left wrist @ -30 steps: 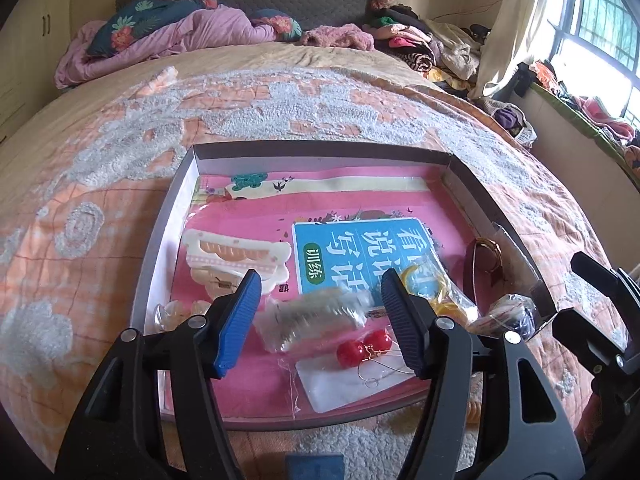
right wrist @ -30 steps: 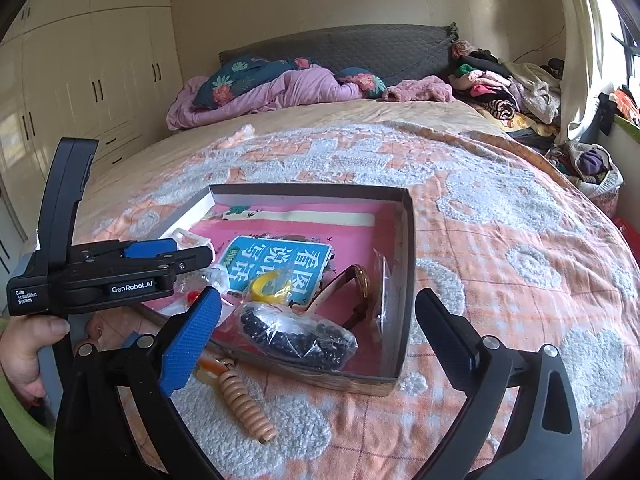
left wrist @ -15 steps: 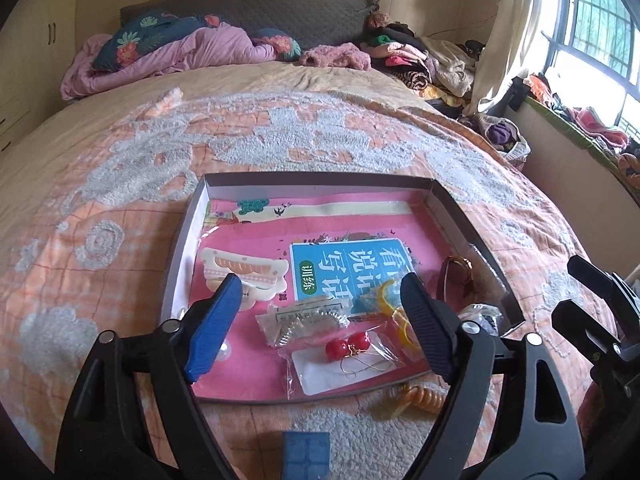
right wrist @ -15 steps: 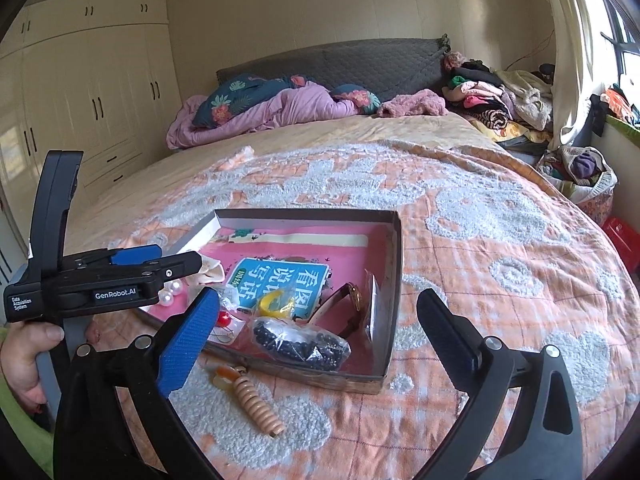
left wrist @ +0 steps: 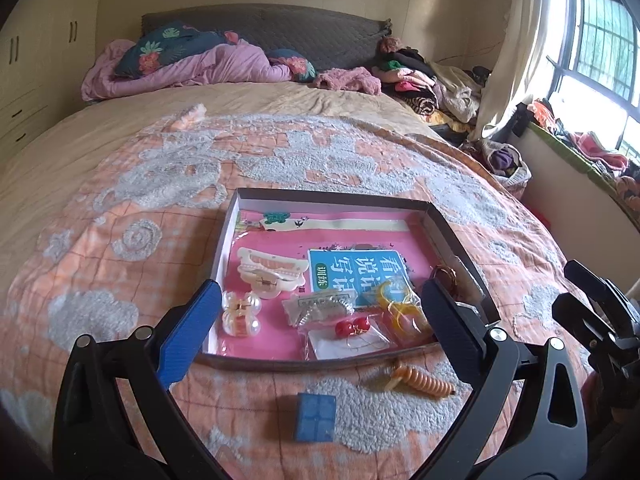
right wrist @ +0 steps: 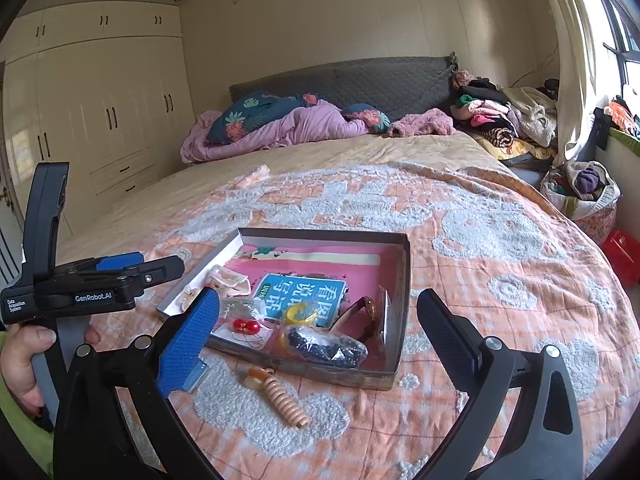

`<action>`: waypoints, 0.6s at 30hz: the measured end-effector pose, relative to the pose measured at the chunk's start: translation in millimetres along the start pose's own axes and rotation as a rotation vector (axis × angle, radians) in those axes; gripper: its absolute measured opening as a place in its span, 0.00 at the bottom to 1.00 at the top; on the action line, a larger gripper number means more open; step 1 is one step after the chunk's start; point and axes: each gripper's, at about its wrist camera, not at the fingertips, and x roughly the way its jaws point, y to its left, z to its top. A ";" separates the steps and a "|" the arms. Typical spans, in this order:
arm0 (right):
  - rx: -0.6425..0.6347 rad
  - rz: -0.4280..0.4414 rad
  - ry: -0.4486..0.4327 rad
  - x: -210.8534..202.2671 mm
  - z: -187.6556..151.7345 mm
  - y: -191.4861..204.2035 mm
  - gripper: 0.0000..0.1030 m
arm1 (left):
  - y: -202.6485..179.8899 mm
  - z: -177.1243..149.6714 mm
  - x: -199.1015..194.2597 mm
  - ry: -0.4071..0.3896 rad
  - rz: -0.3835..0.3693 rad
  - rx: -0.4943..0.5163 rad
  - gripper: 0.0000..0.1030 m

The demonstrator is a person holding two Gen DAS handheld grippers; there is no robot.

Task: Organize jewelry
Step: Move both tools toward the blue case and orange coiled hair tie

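A shallow grey box with a pink lining lies on the bed and also shows in the right wrist view. It holds a cream hair claw, pearl clips, red bead earrings, a yellow ring bag, a bag of dark beads and a blue booklet. An orange spiral hair tie and a small blue box lie on the blanket in front of the grey box. My left gripper is open and empty, above the grey box's near edge. My right gripper is open and empty.
The orange and white blanket covers the bed. Pillows and a purple duvet lie at the headboard. Piled clothes are at the far right. Wardrobes stand to the left. A window is at the right.
Both grippers have pulled back and up from the grey box, so it looks smaller and farther. The left gripper's jaws have opened wider. The blue box has come into view.
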 end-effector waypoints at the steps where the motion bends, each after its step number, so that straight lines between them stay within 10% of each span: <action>1: -0.001 0.003 -0.003 -2.6 0.2 1.3 0.96 | 0.9 -1.4 -3.5 -0.002 -0.001 -0.003 0.91; 18: -0.052 0.016 -0.012 -25.1 -2.6 17.5 0.96 | 12.1 -22.2 -37.0 -0.014 0.034 0.025 0.91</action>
